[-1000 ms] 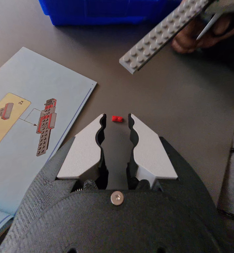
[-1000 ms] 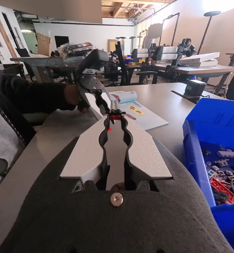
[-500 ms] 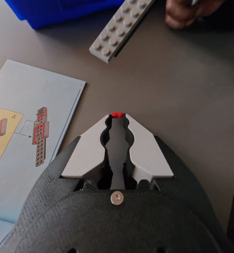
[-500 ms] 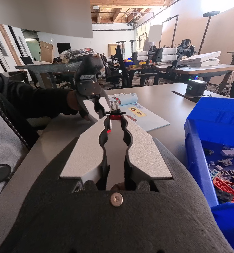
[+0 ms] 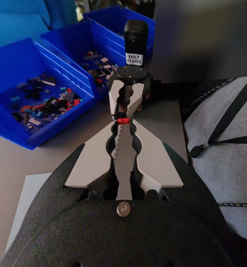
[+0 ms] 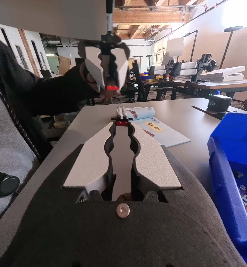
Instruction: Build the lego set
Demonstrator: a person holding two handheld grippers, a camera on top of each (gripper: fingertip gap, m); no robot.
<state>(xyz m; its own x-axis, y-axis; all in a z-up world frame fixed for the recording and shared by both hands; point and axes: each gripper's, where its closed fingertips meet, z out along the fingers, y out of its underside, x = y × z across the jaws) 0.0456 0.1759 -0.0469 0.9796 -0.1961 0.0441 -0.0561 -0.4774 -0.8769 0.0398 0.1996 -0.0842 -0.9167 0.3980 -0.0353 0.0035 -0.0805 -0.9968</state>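
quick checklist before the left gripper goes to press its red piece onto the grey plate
1. Left gripper shut on the red piece: ok.
2. Right gripper shut on the grey plate assembly: ok.
3. The two grippers face each other: ok.
4. Red piece touching the assembly: not ok, it hangs above, apart.
5. Studs lined up with the target spot: cannot tell.
6. Instruction booklet open on the table: ok.

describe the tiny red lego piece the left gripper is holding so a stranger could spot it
Find the blue plastic bins on the grey table. Right of them, the left gripper pinches the small red two-stud lego plate at its fingertips. It is held off the table, unlike the loose bin pieces.
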